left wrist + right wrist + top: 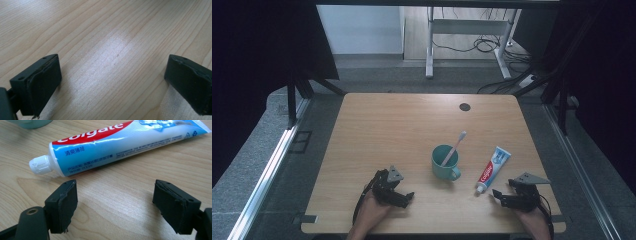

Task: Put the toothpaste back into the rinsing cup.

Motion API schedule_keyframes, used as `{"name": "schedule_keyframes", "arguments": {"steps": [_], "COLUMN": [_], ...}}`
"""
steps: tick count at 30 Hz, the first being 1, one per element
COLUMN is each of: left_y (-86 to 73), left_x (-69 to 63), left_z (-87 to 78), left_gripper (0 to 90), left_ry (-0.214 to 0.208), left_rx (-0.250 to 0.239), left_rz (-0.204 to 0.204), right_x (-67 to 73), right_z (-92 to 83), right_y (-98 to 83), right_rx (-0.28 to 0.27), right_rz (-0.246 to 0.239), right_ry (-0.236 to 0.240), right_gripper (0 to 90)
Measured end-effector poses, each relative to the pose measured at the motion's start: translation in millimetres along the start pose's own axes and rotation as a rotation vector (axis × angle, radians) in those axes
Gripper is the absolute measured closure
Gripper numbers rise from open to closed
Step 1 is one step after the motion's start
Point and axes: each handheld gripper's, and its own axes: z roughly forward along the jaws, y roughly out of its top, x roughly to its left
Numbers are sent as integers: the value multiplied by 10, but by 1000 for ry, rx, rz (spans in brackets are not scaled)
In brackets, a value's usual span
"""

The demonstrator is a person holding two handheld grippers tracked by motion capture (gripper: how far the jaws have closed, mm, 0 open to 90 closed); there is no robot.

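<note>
Right hand-held gripper [113, 205], jaws apart and empty, rests just short of the toothpaste tube [120, 145] lying flat on the table [387, 125] beside a green mug [445, 162]; light, soft and slick, it looks best pinched across its mid-body.

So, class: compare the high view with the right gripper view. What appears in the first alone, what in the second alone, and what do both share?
High view alone: the teal cup with the toothbrush standing in it, the left gripper resting open on the table, and a dark round spot near the far edge.

Right gripper view alone: the tube's small print and the ridges of its white cap, read from close up.

Both: the toothpaste tube lying flat, and the right gripper open just short of its cap end, not touching.
</note>
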Motion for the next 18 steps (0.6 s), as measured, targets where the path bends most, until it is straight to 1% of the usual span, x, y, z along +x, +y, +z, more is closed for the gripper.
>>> {"name": "schedule_keyframes", "arguments": {"steps": [2, 3, 6, 7, 8, 9, 10, 12, 13, 14, 15, 18], "left_y": [-1, -1, -2, -2, -2, -2, -2, -2, -2, -2, -2, -2], "left_x": [1, 1, 3, 3, 3, 3, 3, 3, 3, 3, 3, 3], "left_z": [-1, -2, -3, -3, -3, -3, -3, -3, -3, -3, -3, -3], "left_gripper": [15, 18, 22, 23, 23, 23, 23, 23, 23, 23, 23, 22], "left_ry": [1, 2, 3, 4, 4, 4, 4, 4, 4, 4, 4, 4], "left_rx": [-2, -3, -4, -4, -4, -5, -4, -4, -4, -4, -4, -4], "left_rz": [-2, -4, -6, -6, -6, -7, -7, -6, -6, -6, -6, -6], "right_x": [-3, -8, -21, -28, -28, -36, -61, -67, -83, -83, -89, -136], "right_z": [-18, -41, -70, -74, -74, -77, -82, -84, -93, -93, -100, -118], "right_y": [12, 21, 38, 42, 42, 45, 54, 59, 76, 76, 83, 118], "right_rx": [14, 21, 23, 20, 20, 20, 17, 18, 17, 17, 14, -7], "right_rz": [13, 10, 28, 42, 42, 56, 81, 82, 89, 89, 93, 102], "right_ry": [-6, -5, -5, -3, -3, 2, 15, 9, 6, 6, 6, 23], "right_gripper": [202, 197, 199, 210, 210, 232, 274, 287, 332, 332, 352, 399]}}
